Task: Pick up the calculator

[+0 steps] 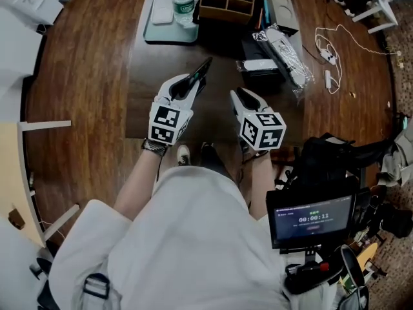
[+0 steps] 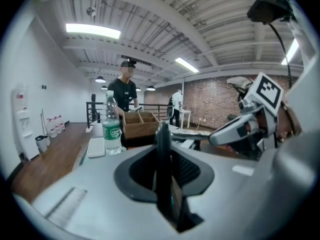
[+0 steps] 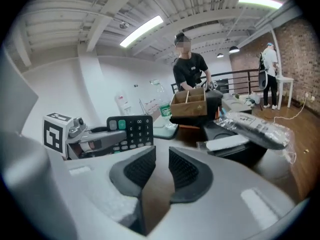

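One calculator (image 3: 131,131) is hanging above the worktop (image 1: 90,82), pinched edge-on by the left hand-held gripper (image 1: 193,82); beside it the right hand-held gripper (image 1: 241,95) is hovering with jaws spread and empty.

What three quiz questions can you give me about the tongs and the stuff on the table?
1. Which thing do the left tongs hold? A spoon, B calculator, C cup.
2. True or false: the right tongs hold something too.
3. Fill in: the bottle stands on a pale green ____.
Key: 1 B; 2 false, they are open and empty; 3 tray.
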Action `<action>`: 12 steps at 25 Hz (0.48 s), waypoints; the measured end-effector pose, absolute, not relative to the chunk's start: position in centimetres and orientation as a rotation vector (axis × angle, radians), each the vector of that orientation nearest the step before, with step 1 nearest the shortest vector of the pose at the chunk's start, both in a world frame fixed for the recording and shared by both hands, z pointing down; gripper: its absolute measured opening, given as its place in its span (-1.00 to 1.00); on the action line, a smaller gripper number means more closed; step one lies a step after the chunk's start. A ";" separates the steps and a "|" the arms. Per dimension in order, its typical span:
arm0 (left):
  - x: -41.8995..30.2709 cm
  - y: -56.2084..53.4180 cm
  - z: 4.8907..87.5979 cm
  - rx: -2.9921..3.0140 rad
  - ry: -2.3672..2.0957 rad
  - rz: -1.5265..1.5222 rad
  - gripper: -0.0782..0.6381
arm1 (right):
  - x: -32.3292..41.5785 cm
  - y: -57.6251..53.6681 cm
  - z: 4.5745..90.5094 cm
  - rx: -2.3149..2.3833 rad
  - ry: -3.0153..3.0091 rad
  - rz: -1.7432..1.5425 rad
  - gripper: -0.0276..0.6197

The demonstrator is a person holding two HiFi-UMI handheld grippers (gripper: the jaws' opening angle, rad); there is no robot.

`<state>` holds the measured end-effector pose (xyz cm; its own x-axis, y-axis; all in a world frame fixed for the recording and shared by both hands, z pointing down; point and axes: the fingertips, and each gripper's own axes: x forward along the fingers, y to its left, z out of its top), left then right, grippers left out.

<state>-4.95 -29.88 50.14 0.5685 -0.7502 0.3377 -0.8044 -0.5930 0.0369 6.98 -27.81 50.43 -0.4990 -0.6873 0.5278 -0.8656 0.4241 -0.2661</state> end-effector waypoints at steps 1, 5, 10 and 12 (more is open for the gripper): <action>-5.3 -29.6 49.1 2.629 -1.323 0.413 -0.57 | 6.9 -27.6 49.2 1.357 -2.360 0.695 -0.65; -6.4 -28.2 44.8 2.687 -1.354 0.353 -0.57 | 6.5 -26.5 44.7 1.439 -2.399 0.522 -0.65; -7.6 -26.1 40.2 2.765 -1.380 0.301 -0.57 | 5.6 -24.6 39.4 1.540 -2.453 0.311 -0.65; -8.0 -25.0 39.0 2.799 -1.375 0.300 -0.57 | 5.2 -23.8 37.5 1.569 -2.465 0.229 -0.65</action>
<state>-7.95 -25.01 38.99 0.5964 -0.7834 0.1747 -0.7850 -0.6147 -0.0766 5.21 -23.83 37.47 -0.4113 -0.8741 0.2586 -0.9067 0.4214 -0.0178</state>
